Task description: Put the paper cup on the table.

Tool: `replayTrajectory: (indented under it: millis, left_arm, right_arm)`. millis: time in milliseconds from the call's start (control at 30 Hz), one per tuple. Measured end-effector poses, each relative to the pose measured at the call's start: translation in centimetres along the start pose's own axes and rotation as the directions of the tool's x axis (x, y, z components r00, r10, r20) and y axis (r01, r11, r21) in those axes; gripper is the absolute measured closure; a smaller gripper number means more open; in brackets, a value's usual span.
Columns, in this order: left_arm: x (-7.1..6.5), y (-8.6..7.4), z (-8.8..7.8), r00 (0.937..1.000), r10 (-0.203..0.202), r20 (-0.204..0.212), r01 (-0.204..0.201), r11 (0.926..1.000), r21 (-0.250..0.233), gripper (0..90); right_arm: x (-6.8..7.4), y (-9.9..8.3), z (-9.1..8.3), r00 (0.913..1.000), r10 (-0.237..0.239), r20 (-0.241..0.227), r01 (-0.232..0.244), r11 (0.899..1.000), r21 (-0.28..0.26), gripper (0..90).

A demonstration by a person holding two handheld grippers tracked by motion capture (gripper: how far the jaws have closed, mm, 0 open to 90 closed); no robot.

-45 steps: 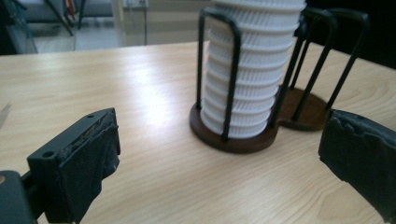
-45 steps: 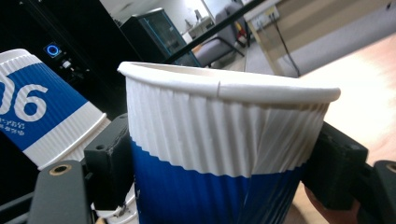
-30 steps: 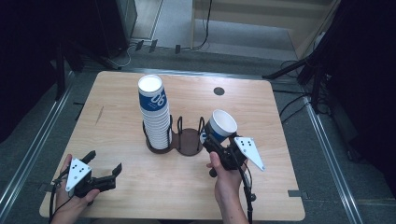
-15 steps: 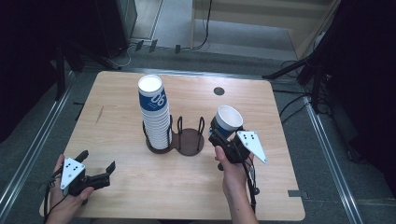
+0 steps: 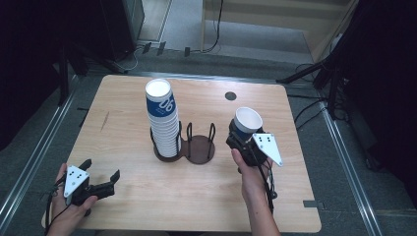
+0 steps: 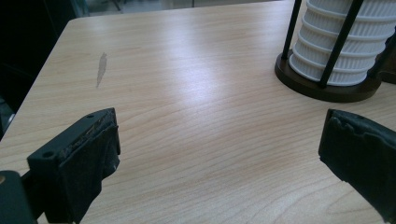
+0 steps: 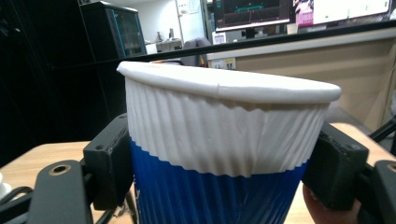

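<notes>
The right gripper (image 5: pixel 242 136) is clenched on a single paper cup (image 5: pixel 247 123), its two black jaws pressing on opposite sides of the ribbed wall where the white upper band meets the blue lower part. In the right gripper view the cup (image 7: pixel 224 154) stands upright between the pads, its rolled rim above them and its mouth facing up. From above, the cup sits at the far tip of that gripper, tilted slightly away from the hand (image 5: pixel 250 169) that carries it, and it hangs over the table (image 5: pixel 128 196) without touching the wood. To the left of this gripper, near but apart from it, stands a dark holder (image 5: pixel 199 147) with thin upright wires; its nearer ring is bare, and its farther ring carries a tall stack (image 5: pixel 163 123) of the same cups, white with a blue one on top. The left gripper (image 5: pixel 101 183) rests low at the near left corner of the table, well apart from the right one, with its jaws spread wide and nothing between them. In the left gripper view the bare wood lies between its pads, and the foot of the stack (image 6: pixel 341 51) in its ring of the holder stands ahead and to the right.
</notes>
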State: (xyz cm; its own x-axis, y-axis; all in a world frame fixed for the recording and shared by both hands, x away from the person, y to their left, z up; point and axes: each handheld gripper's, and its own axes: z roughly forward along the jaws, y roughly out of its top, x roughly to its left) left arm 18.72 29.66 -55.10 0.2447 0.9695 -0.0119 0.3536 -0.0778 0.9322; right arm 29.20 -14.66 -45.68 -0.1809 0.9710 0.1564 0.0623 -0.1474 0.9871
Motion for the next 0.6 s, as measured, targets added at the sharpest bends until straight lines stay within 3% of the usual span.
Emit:
replayTrajectory:
  millis: [367, 600]
  left_arm:
    - [0.3, 0.1, 0.1, 0.9994, -0.035, 0.001, 0.035, 0.9993, 0.011, 0.0]
    - [0.5, 0.1, 0.2, 0.9988, -0.05, 0.005, 0.05, 0.9986, 0.016, 0.0]
  right_arm:
    - [-0.7, -0.8, 1.2, 0.9985, -0.052, 0.017, 0.052, 0.998, -0.02, 21.4]
    - [-1.0, -1.5, 2.1, 0.9959, -0.081, 0.039, 0.082, 0.997, -0.006, 21.4]
